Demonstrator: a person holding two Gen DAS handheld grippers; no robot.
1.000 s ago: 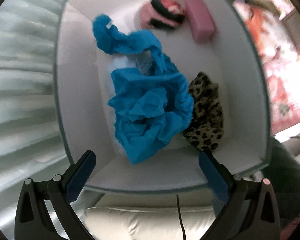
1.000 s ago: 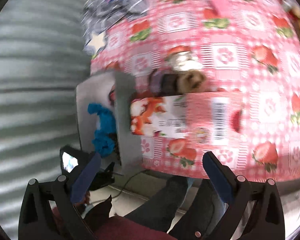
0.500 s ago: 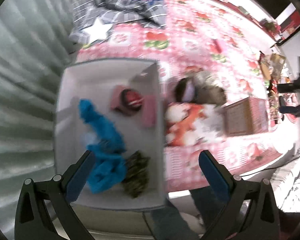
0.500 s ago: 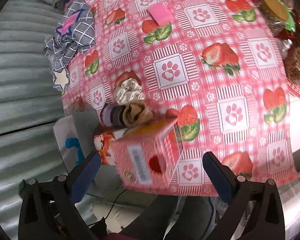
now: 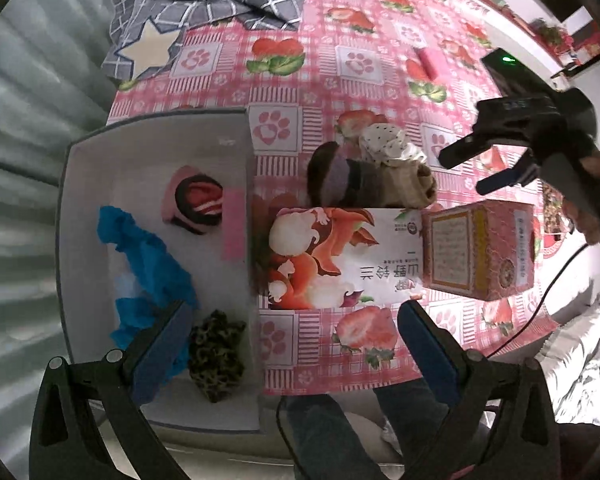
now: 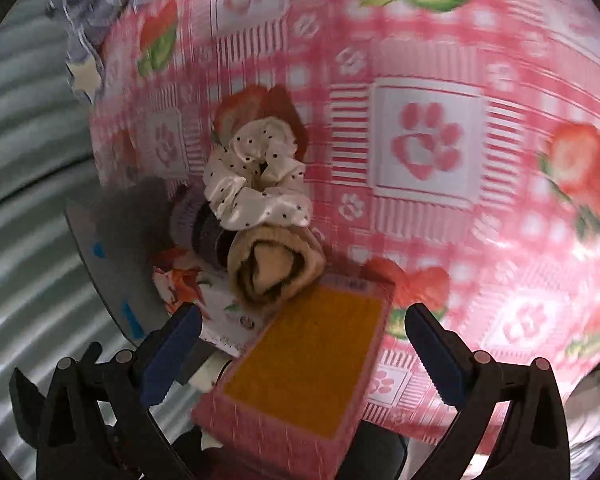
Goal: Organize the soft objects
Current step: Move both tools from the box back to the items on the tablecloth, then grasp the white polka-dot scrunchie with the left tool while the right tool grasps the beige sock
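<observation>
A white box (image 5: pixel 156 152) at the table's left end holds a blue cloth (image 5: pixel 148 272), a leopard-print scrunchie (image 5: pixel 216 356), a rolled pink-and-red sock (image 5: pixel 198 204) and a pink sponge (image 5: pixel 234 226). On the tablecloth lie a white dotted scrunchie (image 6: pixel 256 176), a purple-grey rolled sock (image 6: pixel 204 228) and a tan rolled sock (image 6: pixel 274 268); they also show in the left wrist view (image 5: pixel 380 168). My left gripper (image 5: pixel 292 344) is open and empty, high above the box edge. My right gripper (image 6: pixel 300 352) is open and empty, close above the tan sock; it shows in the left wrist view (image 5: pixel 488 168).
An orange-printed tissue pack (image 5: pixel 340 256) and a pink carton (image 5: pixel 480 252) stand by the table's front edge. A grey checked cloth with a star (image 5: pixel 204 4) lies at the back left. A pink sponge (image 5: pixel 430 62) lies further back. A ribbed wall is on the left.
My left gripper has pulled up and back out of the box, empty. My right gripper has dropped down toward the socks and the white scrunchie.
</observation>
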